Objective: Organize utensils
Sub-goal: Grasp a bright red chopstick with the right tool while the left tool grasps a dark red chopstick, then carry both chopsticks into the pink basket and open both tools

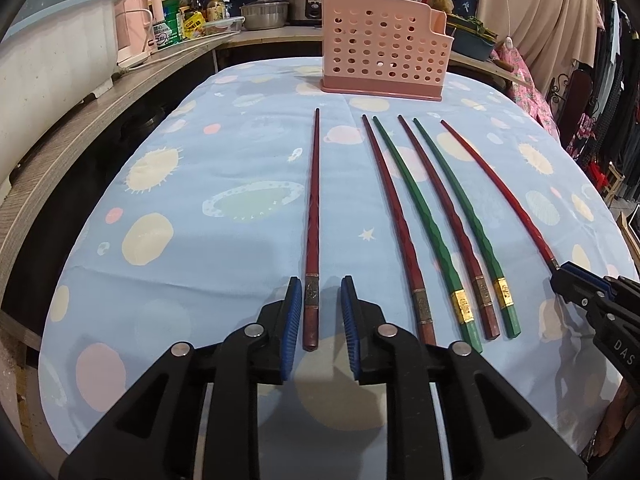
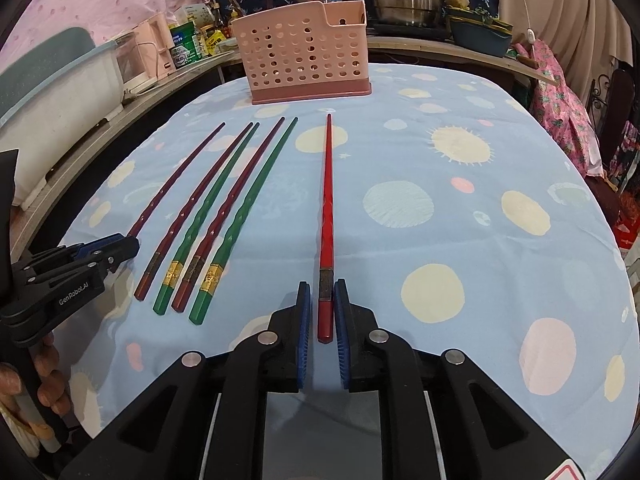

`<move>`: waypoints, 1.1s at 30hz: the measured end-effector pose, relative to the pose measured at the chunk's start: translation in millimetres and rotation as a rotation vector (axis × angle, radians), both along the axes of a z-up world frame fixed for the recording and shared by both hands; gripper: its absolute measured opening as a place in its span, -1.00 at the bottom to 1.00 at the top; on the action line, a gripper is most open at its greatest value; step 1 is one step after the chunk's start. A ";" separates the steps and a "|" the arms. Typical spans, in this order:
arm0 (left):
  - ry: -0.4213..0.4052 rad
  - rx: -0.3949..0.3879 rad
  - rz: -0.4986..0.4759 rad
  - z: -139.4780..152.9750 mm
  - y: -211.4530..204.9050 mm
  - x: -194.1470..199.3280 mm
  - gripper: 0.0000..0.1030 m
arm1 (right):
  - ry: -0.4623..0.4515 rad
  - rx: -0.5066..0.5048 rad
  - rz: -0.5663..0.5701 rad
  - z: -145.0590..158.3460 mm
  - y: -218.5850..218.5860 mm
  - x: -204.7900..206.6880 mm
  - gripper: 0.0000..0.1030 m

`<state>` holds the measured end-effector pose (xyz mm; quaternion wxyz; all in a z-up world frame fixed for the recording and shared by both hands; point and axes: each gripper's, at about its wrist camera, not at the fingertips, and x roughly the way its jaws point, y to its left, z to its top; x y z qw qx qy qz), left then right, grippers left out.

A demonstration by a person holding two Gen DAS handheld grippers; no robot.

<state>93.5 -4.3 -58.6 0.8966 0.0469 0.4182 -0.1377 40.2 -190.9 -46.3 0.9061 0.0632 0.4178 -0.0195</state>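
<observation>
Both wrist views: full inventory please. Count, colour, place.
dark red chopsticks: 3, dark red, one far left, two in the middle group
green chopsticks: 2, green with gold bands, alternating with the middle dark red ones
bright red chopstick: 1, far right
utensil holder: 1, pink, upright at the table's far end
tablecloth: 1, light blue, planet print
pots: several, metal, on the counter behind
left gripper: black with blue pads, open astride the far-left chopstick
right gripper: same colours, closed on the bright red chopstick
hand: 1, holding the left gripper's handle
</observation>
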 end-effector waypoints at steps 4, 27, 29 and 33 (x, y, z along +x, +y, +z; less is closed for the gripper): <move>0.014 -0.022 0.002 1.0 6.3 1.3 -0.86 | 0.004 0.006 -0.006 0.0 -1.9 -0.1 -0.85; -0.122 -0.112 0.019 94.2 27.2 -20.3 -0.87 | -0.148 0.036 -0.039 77.4 -16.0 -23.8 -0.85; -0.143 -0.123 0.018 106.4 27.9 -20.6 -0.87 | -0.174 0.035 -0.046 89.5 -18.6 -24.8 -0.85; -0.187 -0.139 0.009 131.6 27.8 -19.4 -0.87 | -0.217 0.035 -0.057 113.3 -24.5 -24.2 -0.85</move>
